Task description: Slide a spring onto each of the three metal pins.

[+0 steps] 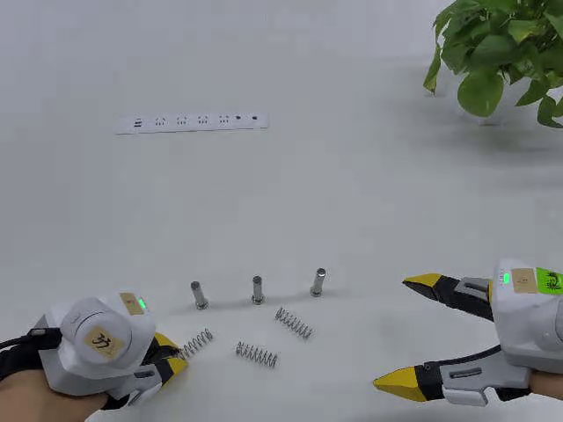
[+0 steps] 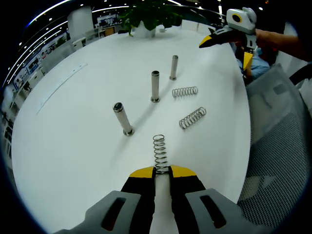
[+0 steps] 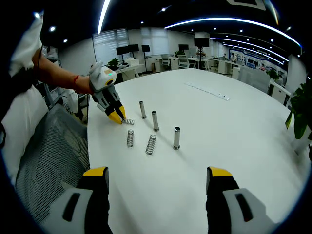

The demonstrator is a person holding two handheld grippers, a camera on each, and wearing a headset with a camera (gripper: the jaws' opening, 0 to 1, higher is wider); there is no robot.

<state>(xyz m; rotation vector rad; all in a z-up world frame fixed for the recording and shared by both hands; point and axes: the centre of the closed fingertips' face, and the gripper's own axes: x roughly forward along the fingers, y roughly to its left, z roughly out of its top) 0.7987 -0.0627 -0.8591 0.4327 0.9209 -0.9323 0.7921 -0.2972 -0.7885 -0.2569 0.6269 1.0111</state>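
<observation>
While the left gripper pinches one end of a spring lying on the surface, the right gripper hangs spread wide; three pins stand upright, two loose springs beside them.

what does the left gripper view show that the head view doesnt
Left gripper view adds: the spring with its end pinched between the left hand-held gripper's shut yellow tips, and a mesh chair past the table edge. Head view adds: that gripper's white housing with its green light. Shared: three upright metal pins, two loose springs, the open right hand-held gripper, the power strip, the plant.
</observation>
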